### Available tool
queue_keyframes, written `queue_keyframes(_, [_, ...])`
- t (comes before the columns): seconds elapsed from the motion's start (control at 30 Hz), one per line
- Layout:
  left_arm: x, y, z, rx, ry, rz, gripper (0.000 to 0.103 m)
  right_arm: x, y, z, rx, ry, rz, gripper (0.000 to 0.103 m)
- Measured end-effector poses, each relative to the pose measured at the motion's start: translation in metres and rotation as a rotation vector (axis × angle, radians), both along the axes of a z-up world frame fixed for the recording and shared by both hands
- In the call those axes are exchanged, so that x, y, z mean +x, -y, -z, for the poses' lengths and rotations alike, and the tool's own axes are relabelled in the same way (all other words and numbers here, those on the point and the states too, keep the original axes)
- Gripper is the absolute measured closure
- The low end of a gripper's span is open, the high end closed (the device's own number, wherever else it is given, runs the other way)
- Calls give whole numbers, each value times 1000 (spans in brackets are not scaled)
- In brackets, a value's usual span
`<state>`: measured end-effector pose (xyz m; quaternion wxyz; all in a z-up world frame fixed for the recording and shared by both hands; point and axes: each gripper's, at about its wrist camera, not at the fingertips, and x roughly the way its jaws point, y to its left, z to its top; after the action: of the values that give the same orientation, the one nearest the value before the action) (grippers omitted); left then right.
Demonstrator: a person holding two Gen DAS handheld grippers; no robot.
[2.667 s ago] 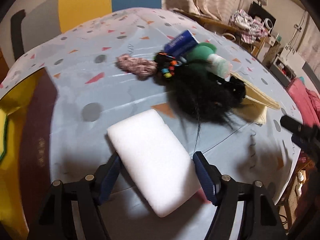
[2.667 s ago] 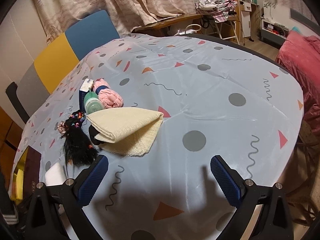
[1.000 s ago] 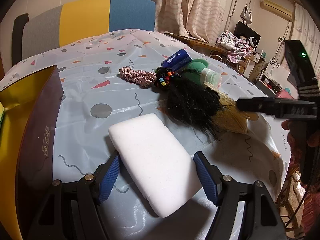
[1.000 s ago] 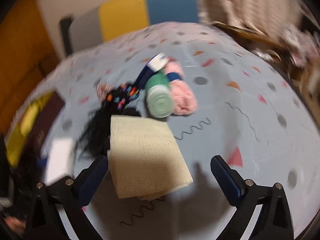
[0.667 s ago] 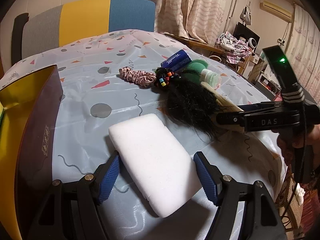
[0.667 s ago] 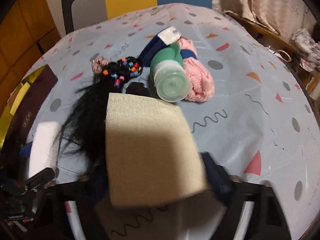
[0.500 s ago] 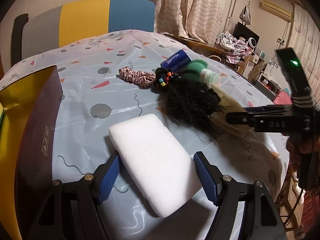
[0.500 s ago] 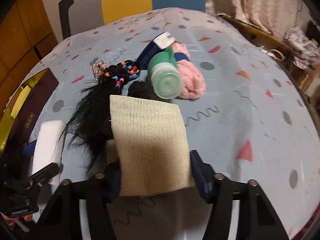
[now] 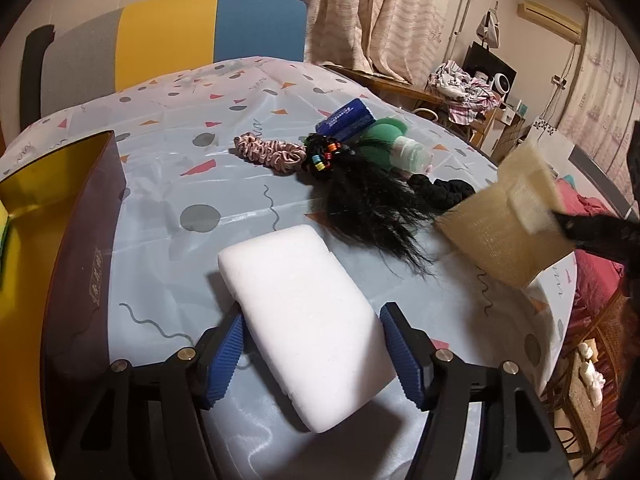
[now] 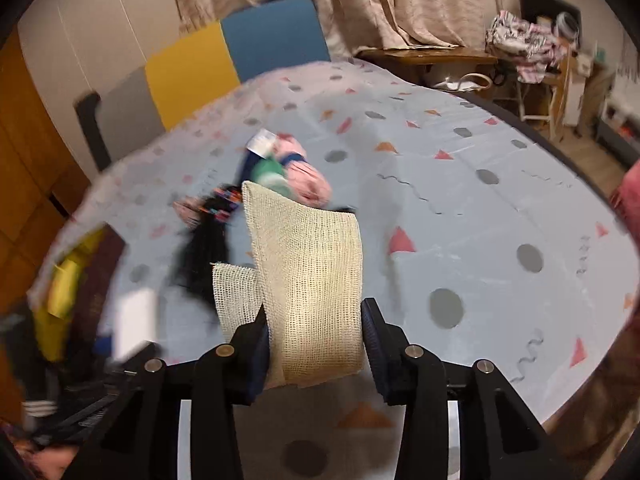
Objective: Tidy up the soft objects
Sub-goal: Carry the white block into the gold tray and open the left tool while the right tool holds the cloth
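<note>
Here the right tool (image 10: 314, 344) is clamped on a folded cream mesh cloth (image 10: 310, 276), its two blue-padded fingers (image 10: 370, 334) pressing the fold from both sides so that the cloth stands up off the surface (image 10: 460, 216). In the left wrist view the same cloth (image 9: 504, 220) hangs in the air at about 3 o'clock, clear of the patterned covering, with the dark body of the right tool just behind it.

The left tool (image 9: 314, 356) stands wide, its fingers (image 9: 226, 354) on either side of a white foam block (image 9: 304, 324) that lies flat on the surface (image 9: 168, 184); whether the pads touch the block I cannot tell.

Beyond the block, toward 12 o'clock, the other soft things lie in a loose cluster: a black hairpiece (image 9: 368, 204) with coloured beads at its top, a pink scrunchie (image 9: 270, 152) just beside it at 11 o'clock, a green bottle (image 9: 394, 150) on its side, a blue pack (image 9: 346, 118) behind the bottle, and a black scrunchie (image 9: 444, 192) near the raised cloth. The right wrist view also shows a pink knitted item (image 10: 306, 178) touching the bottle, though that view is blurred.

At 9 o'clock a box (image 9: 80, 216) with a dark outer wall and a yellow inside sits at the surface's edge.
</note>
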<state>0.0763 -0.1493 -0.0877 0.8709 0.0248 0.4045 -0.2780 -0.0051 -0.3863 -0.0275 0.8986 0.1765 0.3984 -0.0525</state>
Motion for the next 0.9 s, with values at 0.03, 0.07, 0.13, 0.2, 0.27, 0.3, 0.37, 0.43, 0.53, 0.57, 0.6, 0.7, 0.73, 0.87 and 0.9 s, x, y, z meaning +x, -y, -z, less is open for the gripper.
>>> queue_keyframes(0.03, [-1,0,0,-3,0,2,36,-4,-2,-6,37,38,-18,61])
queue_keyframes(0.07, [-2,0,-1,-4,1,1,36,-5,-6,-10,43,57,-25,61])
queue_keyframes(0.13, [-3,-1,-2,-17,-3,2,37,-6,-13,-17,23,81,-27,61])
queue_keyframes(0.2, [-5,-3,-6,-30,-2,-3,37,-6,-17,-21,31,97,-27,61])
queue_keyframes(0.27, [-8,-5,-12,-55,5,-2,38,-5,-21,-23,23,104,-22,61])
queue_keyframes(0.3, [-10,-6,-17,-66,17,0,38,-4,-23,-23,13,103,-23,61])
queue_keyframes(0.37, [-15,-7,-28,-77,48,7,38,-4,-27,-21,11,100,-29,61])
queue_keyframes(0.43, [-20,-11,-40,-99,69,12,38,-4,-29,-18,18,94,-34,61])
queue_keyframes(0.53, [-23,-19,-54,-127,85,6,38,-4,-37,-15,12,87,-54,61])
queue_keyframes(0.57, [-24,-23,-60,-133,92,0,37,-3,-40,-14,7,85,-60,61])
queue_keyframes(0.6, [-24,-27,-64,-138,97,-6,37,-3,-43,-14,5,86,-66,61])
queue_keyframes(0.7, [-21,-45,-78,-150,110,-35,37,-1,-49,-16,8,94,-76,61])
queue_keyframes(0.73, [-18,-53,-83,-151,112,-52,37,-1,-51,-17,7,97,-77,61])
queue_keyframes(0.87, [-4,-82,-93,-150,109,-108,37,1,-57,-23,11,114,-83,61])
queue_keyframes(0.9, [2,-90,-95,-149,107,-122,37,2,-59,-25,13,119,-86,61])
